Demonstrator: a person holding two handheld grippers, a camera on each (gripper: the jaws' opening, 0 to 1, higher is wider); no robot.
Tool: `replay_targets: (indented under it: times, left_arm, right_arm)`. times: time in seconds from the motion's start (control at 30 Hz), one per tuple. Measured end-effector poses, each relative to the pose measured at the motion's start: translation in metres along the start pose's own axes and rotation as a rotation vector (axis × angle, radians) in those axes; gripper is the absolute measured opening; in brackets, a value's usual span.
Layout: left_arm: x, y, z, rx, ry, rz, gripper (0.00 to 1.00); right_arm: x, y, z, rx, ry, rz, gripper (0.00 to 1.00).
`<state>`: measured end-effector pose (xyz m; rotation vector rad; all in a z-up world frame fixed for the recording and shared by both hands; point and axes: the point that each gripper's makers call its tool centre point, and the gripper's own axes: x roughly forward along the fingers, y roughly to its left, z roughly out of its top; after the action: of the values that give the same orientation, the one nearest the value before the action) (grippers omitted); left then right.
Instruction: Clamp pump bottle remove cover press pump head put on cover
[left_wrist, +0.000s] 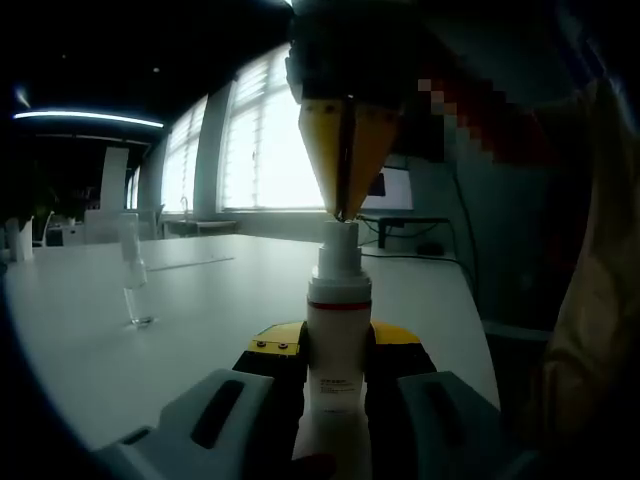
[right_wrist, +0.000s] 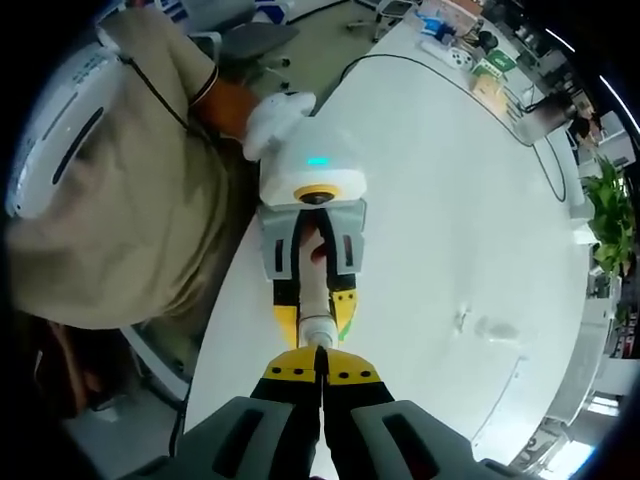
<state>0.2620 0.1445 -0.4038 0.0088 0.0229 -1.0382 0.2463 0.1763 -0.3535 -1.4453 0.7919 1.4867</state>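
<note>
pump bottle clamped upright, my other gripper tip on its head

the biggest thing here is the white table (left_wrist: 200, 300), a broad, smooth, rounded slab with a matte top; my right gripper view looks down on it (right_wrist: 450, 200) and shows its curved edge, a thin cable across the far end and small clutter there. a potted green plant (right_wrist: 605, 215) stands past the table's edge in that view. my left gripper view shows instead a row of bright windows (left_wrist: 260, 150) behind the table and a ceiling strip light.

next comes my own body in a tan sleeve (right_wrist: 120, 210), soft and creased, beside the table edge.

my left gripper (left_wrist: 338, 375) has grey moulded jaws with yellow-and-black pads, and they are clamped on the pump bottle (left_wrist: 338, 350), a white, smooth, upright cylinder with a thin red band under its collar and small print on the front. from above, the right gripper view shows the bottle (right_wrist: 316, 300) lying along that gripper's jaws.

my right gripper (right_wrist: 321, 375) has its jaws pressed together, nothing between them. in the left gripper view its yellow wedge tips (left_wrist: 345, 165) point down onto the top of the pump head (left_wrist: 340, 240), touching it.

smallest, a clear cover (left_wrist: 133, 280), slim and glassy, stands on the table well apart from the bottle; in the right gripper view it is a faint transparent shape (right_wrist: 490, 328).
</note>
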Motion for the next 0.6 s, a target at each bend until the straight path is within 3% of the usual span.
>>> replay_targets:
  times: [0.6]
  left_arm:
    - [0.0005,0.0075,-0.0027,-0.004,0.007,-0.002,0.12]
  right_arm:
    - [0.0002,0.0011,-0.0017,0.004,0.010,0.009,0.00]
